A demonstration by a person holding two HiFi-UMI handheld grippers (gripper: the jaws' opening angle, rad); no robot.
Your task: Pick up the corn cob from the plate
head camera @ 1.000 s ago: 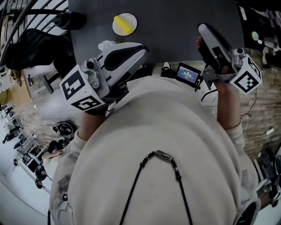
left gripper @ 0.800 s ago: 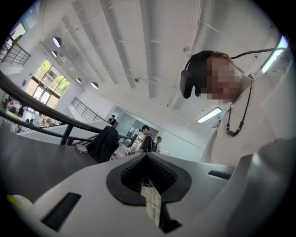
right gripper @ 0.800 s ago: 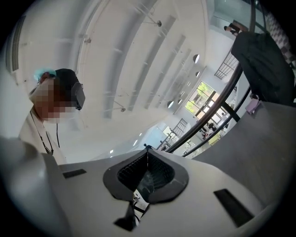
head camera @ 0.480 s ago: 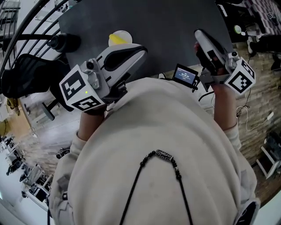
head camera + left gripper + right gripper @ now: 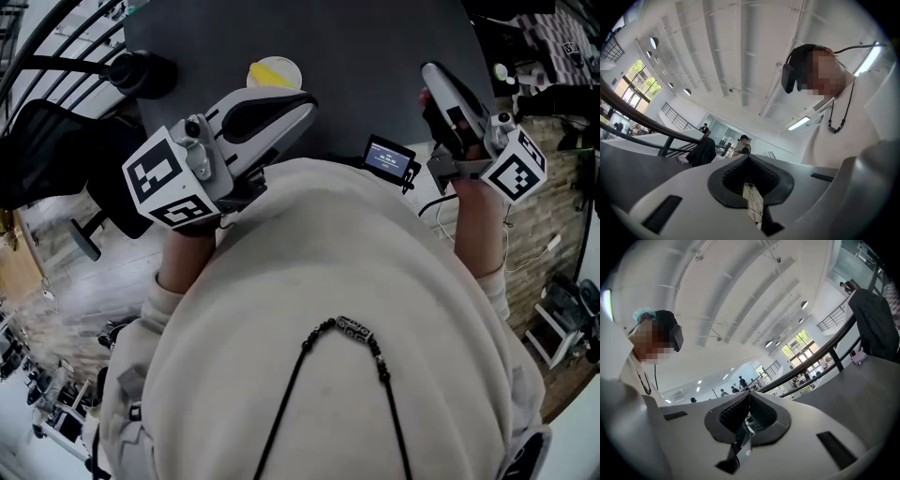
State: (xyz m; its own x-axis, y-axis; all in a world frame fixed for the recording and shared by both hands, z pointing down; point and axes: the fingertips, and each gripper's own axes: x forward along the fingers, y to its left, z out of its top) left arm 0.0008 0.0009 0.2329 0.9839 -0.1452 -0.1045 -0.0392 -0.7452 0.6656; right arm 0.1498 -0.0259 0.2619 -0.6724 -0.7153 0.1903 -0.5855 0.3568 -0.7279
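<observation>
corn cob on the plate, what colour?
Yellow. The corn cob shows best in the head view, on its white plate.

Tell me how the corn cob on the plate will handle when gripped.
The corn cob looks rounded and elongated, so it will probably roll on the plate if nudged. It lies within the plate's rim, so it is likely light. Its surface is too small to judge.
</observation>
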